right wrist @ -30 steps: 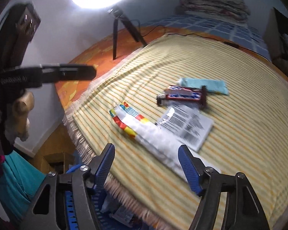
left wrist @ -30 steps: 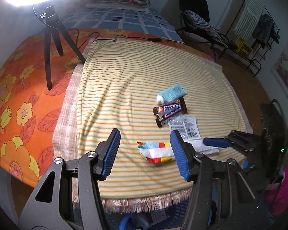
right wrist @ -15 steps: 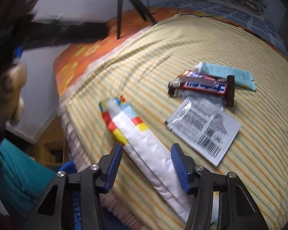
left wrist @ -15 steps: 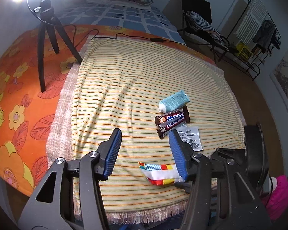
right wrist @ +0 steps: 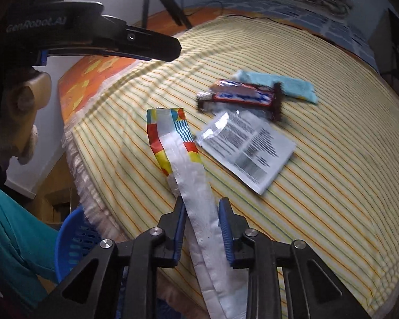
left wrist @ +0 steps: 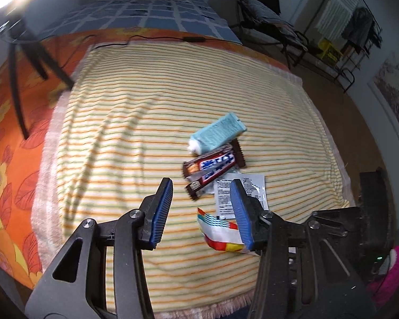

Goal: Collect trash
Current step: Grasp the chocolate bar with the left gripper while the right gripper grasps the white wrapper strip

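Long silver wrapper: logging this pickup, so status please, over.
Right gripper closing on long silver wrapper, pads about touching. Left gripper open, empty, over brown bar wrapper. Nothing in the way.

Cloth point(left wrist: 146, 133) cream with orange-green stripes; long wrapper point(right wrist: 196, 191) white, end patterned red, yellow, blue; candy bar point(right wrist: 242, 97) brown-blue; tube point(left wrist: 218, 133) pale blue; sachet point(right wrist: 250, 146) white, black print; bedsheet point(left wrist: 8, 146) orange floral.

Left tool point(left wrist: 200, 210) hovers with jaws apart, just closing, over candy bar wrapper point(left wrist: 212, 168) on striped blanket point(left wrist: 119, 133).
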Demonstrator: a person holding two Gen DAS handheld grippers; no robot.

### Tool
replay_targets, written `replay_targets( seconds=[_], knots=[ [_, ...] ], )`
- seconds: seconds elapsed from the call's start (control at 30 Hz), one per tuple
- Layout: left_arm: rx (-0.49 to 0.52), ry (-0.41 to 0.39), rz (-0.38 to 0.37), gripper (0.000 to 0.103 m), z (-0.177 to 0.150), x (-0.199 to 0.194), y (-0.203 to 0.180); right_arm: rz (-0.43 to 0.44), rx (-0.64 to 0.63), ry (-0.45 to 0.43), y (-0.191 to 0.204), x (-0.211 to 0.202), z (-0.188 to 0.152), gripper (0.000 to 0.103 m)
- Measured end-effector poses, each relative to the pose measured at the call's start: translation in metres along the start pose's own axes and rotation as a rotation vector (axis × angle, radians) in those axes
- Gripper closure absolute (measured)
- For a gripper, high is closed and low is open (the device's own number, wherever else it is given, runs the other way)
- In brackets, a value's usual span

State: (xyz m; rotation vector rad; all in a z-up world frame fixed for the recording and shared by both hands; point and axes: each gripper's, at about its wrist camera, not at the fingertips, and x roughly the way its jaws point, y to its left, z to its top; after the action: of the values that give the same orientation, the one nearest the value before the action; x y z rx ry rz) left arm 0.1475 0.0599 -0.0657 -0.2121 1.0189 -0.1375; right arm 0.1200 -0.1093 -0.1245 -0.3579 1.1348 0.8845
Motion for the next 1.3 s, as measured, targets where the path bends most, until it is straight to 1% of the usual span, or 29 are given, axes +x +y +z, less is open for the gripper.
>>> replay_targets(
  seconds=[0.17,0.4,0.47,0.57,0.63,0.67,0.7,0.73,0.83,0.87,0.9,0.97,1.0,1.03,1.07,1.1,1.13,1.17,1.2,1.27,1.3],
  knots=[
    [0.059,0.023,0.033,0.057,0.009,0.026,-0.019,-0.019,0.045,0.009,-0.021,-0.011,-0.016,0.079],
    [0.139,0.068,0.108,0.057,0.013,0.067,-0.033,-0.092,0.127,0.014,-0.054,-0.022,-0.027,0.079],
    [0.142,0.081,0.126,0.057,0.012,0.076,-0.032,-0.109,0.159,0.013,-0.064,-0.025,-0.029,0.079],
    [0.131,0.097,0.135,0.066,0.009,0.085,-0.028,-0.127,0.205,0.007,-0.077,-0.027,-0.030,0.079],
    [0.128,0.096,0.129,0.067,0.009,0.085,-0.027,-0.143,0.226,0.001,-0.084,-0.029,-0.029,0.079],
    [0.129,0.096,0.125,0.070,0.008,0.085,-0.028,-0.148,0.231,-0.001,-0.088,-0.030,-0.027,0.079],
    [0.131,0.098,0.124,0.075,0.007,0.085,-0.028,-0.151,0.233,-0.003,-0.088,-0.029,-0.026,0.079],
    [0.134,0.102,0.125,0.077,0.006,0.084,-0.028,-0.151,0.234,-0.004,-0.089,-0.029,-0.025,0.079],
    [0.145,0.102,0.137,0.086,0.003,0.083,-0.028,-0.146,0.219,-0.003,-0.086,-0.027,-0.022,0.074],
    [0.144,0.102,0.141,0.091,0.001,0.081,-0.028,-0.150,0.211,-0.004,-0.084,-0.027,-0.022,0.073],
    [0.140,0.102,0.139,0.091,-0.001,0.079,-0.028,-0.150,0.205,-0.003,-0.084,-0.026,-0.021,0.070],
    [0.135,0.104,0.122,0.091,-0.004,0.075,-0.027,-0.140,0.196,0.001,-0.080,-0.027,-0.024,0.061],
    [0.136,0.104,0.123,0.091,-0.005,0.073,-0.027,-0.138,0.189,0.004,-0.079,-0.027,-0.025,0.054],
    [0.136,0.099,0.121,0.089,-0.005,0.070,-0.027,-0.142,0.184,0.003,-0.076,-0.027,-0.024,0.051],
    [0.140,0.102,0.106,0.082,-0.006,0.068,-0.027,-0.147,0.176,0.003,-0.074,-0.026,-0.024,0.051],
    [0.143,0.104,0.101,0.069,-0.005,0.068,-0.027,-0.152,0.167,0.006,-0.072,-0.026,-0.024,0.051],
    [0.148,0.099,0.109,0.060,-0.006,0.067,-0.027,-0.158,0.164,0.007,-0.072,-0.026,-0.024,0.051],
    [0.150,0.093,0.126,0.040,-0.006,0.068,-0.028,-0.162,0.164,0.008,-0.070,-0.026,-0.025,0.051],
    [0.150,0.090,0.132,0.038,-0.006,0.069,-0.028,-0.169,0.166,0.012,-0.070,-0.024,-0.025,0.051],
    [0.137,0.110,0.132,0.038,-0.008,0.077,-0.026,-0.188,0.170,0.020,-0.071,-0.021,-0.026,0.059],
    [0.136,0.102,0.137,0.039,-0.007,0.078,-0.026,-0.197,0.173,0.021,-0.071,-0.020,-0.026,0.063]
  ],
)
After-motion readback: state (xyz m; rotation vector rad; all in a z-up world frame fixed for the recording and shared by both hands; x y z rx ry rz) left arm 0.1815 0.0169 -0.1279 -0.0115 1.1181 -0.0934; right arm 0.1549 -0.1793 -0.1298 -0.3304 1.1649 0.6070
